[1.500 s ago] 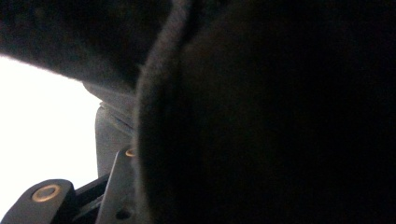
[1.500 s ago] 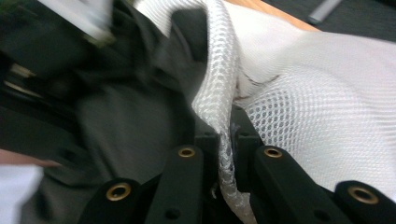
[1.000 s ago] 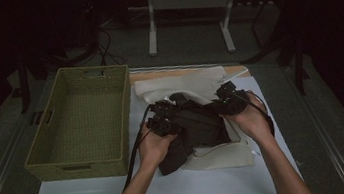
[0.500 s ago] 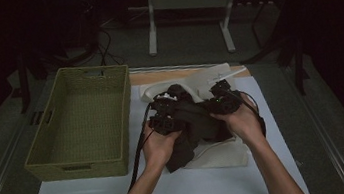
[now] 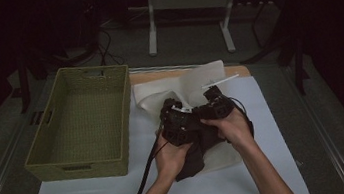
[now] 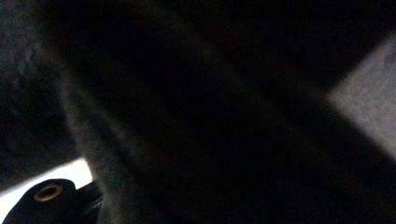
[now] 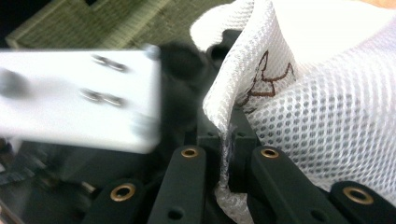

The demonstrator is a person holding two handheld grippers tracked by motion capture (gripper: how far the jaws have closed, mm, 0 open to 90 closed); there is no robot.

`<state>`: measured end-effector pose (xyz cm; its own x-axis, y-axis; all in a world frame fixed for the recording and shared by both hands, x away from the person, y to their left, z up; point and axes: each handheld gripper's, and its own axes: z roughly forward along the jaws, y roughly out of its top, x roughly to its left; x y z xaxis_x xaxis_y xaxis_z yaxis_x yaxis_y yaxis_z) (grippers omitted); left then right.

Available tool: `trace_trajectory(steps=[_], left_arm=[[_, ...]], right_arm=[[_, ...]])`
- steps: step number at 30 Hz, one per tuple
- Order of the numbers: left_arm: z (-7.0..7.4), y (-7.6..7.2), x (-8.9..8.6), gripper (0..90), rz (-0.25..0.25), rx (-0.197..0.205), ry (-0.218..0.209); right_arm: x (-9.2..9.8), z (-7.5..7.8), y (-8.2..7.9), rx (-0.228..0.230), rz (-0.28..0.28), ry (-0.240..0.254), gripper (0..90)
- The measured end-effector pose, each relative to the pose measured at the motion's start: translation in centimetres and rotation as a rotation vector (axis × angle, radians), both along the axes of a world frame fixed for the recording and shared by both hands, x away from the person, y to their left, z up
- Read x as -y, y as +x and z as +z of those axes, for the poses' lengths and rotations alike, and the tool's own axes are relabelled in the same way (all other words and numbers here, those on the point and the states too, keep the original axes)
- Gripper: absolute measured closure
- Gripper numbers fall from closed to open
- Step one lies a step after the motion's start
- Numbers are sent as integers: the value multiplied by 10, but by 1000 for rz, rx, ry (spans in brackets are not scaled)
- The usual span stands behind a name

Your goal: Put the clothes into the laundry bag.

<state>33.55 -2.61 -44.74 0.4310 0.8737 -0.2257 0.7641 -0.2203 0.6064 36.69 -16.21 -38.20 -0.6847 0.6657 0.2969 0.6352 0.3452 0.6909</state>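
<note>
A white mesh bag (image 5: 193,81) lies on a white sheet (image 5: 272,144), with a dark garment (image 5: 193,160) partly over it. My right gripper (image 5: 214,104) is shut on the bag's folded edge; the right gripper view shows the mesh bag (image 7: 327,116) pinched between the jaws of my right gripper (image 7: 226,156). Close beside it, my left gripper (image 5: 175,119) holds the dark garment (image 6: 210,116), which covers its camera; one jaw tip (image 6: 46,192) shows at the lower left. The left gripper's pale plate (image 7: 79,98) is blurred right beside the bag's edge.
A green woven basket (image 5: 83,124) stands on the left of the sheet, and its weave (image 7: 93,18) shows behind the grippers. A black cable (image 5: 146,181) trails from the left gripper towards the table's near edge. Metal stand legs (image 5: 152,29) rise on the floor beyond the table.
Both hands have closed in on each other: the left gripper went right, the right gripper left and nearer. The dark garment has bunched up between them at the bag's edge.
</note>
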Motion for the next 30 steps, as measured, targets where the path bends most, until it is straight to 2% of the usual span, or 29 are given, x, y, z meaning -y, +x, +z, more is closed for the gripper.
trace_trajectory(steps=[2, 4, 7, 9, 10, 12, 14, 17, 19, 21, 24, 27, 28, 30], left_arm=[[-4, 7, -1, 559, 43, -4, -38], [-5, 11, -5, 559, 99, 5, -72], [-7, 12, -5, 550, 145, 41, -82], [-10, 14, -4, 534, 161, 44, -97], [-12, 15, -3, 522, 157, 40, -95], [-19, 16, -1, 501, 152, 35, -92], [-23, 17, -2, 445, 106, 23, -108], [-18, 10, -12, 325, 47, 10, -170], [-10, 3, -22, 288, 25, 30, -201], [-3, -3, -31, 253, -13, 25, -225], [7, -12, -47, 236, -35, 64, -238], [19, -18, -65, 240, -15, 158, -222], [22, -17, -72, 245, -2, 184, -222], [23, -8, -81, 246, 9, 191, -246]], right_arm=[[-3, -1, 0, 21, -18, -42, 871], [2, -1, 0, 16, -30, -33, 871], [9, 0, -5, 61, -43, -81, 870], [10, 1, -10, 107, -57, -143, 869], [9, -1, -11, 120, -65, -174, 869], [8, -6, -11, 119, -62, -200, 868], [9, -11, -10, 119, -65, -209, 864], [15, -13, -3, 108, -73, -181, 857], [19, -12, 0, 103, -80, -168, 856], [22, -12, 2, 101, -87, -157, 856], [24, -12, 4, 99, -85, -147, 855], [24, -12, 5, 100, -84, -144, 854], [24, -12, 6, 103, -82, -141, 855], [23, -12, 6, 104, -72, -132, 855]])
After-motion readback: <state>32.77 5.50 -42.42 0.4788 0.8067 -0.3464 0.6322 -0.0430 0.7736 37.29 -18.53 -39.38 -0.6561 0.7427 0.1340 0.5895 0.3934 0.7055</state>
